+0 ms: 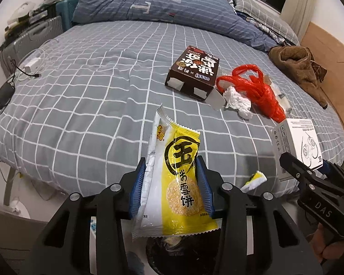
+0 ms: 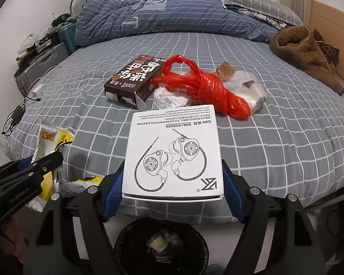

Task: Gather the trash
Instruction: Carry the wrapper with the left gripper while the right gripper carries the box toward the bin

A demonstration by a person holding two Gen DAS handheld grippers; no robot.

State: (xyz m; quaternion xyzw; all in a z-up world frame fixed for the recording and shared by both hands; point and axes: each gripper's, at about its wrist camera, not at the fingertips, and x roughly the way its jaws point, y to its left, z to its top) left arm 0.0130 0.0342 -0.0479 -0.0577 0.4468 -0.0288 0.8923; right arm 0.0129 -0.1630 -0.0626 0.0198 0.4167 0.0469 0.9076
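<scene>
My left gripper (image 1: 171, 171) is shut on a yellow and white rice cracker wrapper (image 1: 178, 178), held above a black-lined trash bin (image 1: 183, 252). My right gripper (image 2: 172, 181) is shut on a white earphone box (image 2: 173, 151), held over the same bin (image 2: 161, 245). On the grey checked bed lie a brown snack box (image 1: 193, 71), a red plastic bag (image 1: 259, 89), a crumpled white tissue (image 1: 237, 102) and a small yellow wrapper scrap (image 1: 255, 178). A clear plastic bag (image 2: 247, 89) with a brown tag lies behind the red bag (image 2: 204, 87).
A blue quilt (image 1: 162, 6) and pillow lie at the bed's far side. Brown clothing (image 1: 302, 68) sits by the wooden headboard at right. Chargers and cables (image 1: 16, 78) lie on the bed's left edge, with suitcases (image 1: 32, 39) beyond.
</scene>
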